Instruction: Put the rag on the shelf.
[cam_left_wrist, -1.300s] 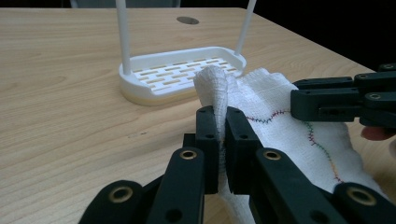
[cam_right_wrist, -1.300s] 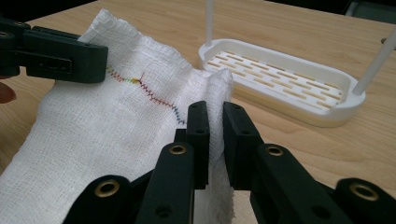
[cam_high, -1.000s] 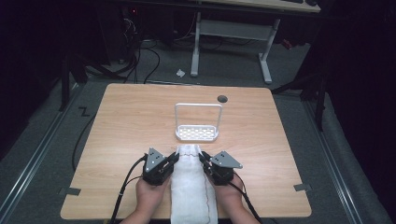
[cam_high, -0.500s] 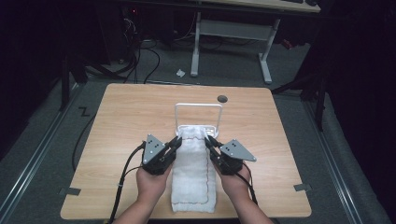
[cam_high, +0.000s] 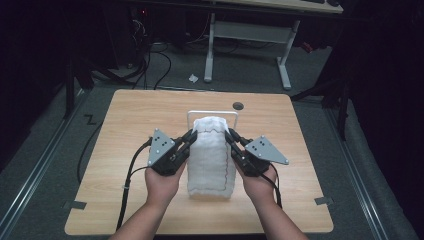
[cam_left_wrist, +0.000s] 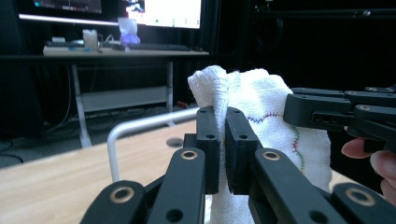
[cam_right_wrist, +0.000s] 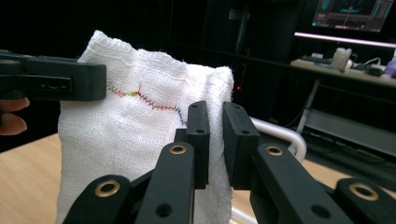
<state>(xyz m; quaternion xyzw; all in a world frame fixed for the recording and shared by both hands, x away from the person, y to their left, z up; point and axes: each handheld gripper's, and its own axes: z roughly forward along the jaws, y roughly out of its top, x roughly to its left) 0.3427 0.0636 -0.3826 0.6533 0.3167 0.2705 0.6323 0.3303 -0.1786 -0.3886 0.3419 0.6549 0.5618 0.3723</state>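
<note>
I have the left gripper (cam_high: 191, 136) clamped on one top corner of the cloth (cam_high: 212, 155) and the right gripper (cam_high: 229, 135) on the other. The cloth hangs between them over the table (cam_high: 125, 130), before the rack (cam_high: 212, 112).

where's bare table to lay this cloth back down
Bare wood lies left of the left gripper and right of the right gripper, out to the table edges. The middle is crowded: white cloth with the metal rack behind it.

High view looks down; gripper views (close, level) share the cloth (cam_left_wrist: 261, 102).
</note>
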